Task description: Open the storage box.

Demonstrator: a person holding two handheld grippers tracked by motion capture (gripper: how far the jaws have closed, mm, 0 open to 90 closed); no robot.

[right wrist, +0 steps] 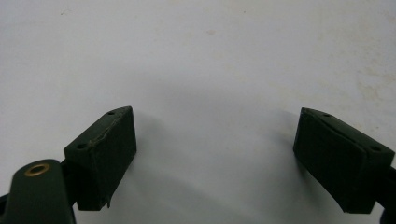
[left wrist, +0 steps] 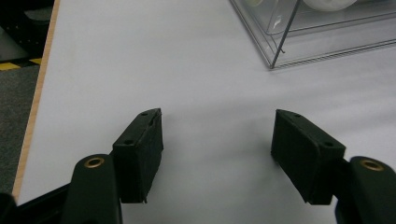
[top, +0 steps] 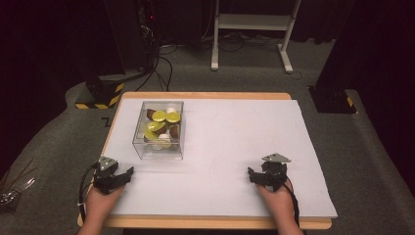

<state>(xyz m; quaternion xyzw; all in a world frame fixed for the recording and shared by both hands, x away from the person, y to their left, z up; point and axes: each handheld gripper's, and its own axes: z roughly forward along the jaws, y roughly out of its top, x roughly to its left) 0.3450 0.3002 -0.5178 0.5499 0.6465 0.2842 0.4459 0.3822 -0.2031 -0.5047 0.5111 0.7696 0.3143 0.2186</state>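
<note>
Evidently poised at a starting stance. Left gripper [top: 119,175] at lower left of the high view, held by a hand [top: 102,201] coming in from the bottom edge, jaws spread wide with nothing between them. Right gripper [top: 264,176] at lower right, likewise splayed and gripping nothing, resting low over the white tabletop sheet [top: 235,142]. Both kept near the front edge, well apart from each other, probably to leave the middle of the sheet free for work.

Clear plastic rectangular box [top: 159,129] left of centre in the high view, nearer the left gripper than the right, standing flat on the sheet. Filled with yellow-green round slices [top: 165,117], brown pieces [top: 173,130] and white rounded pieces [top: 162,141]; exactly what kind, too small to tell. Heaped inside transparent walls, presumably so contents can be seen and lifted out from the top.

From the left gripper view, near corner of the box [left wrist: 299,44] in the upper right, ahead of the jaws and not touching them. From the right gripper view, bare white sheet [right wrist: 210,70] beyond two wide-set black pads [right wrist: 109,149].

Likely next: a reach by the left gripper, being closer.
</note>
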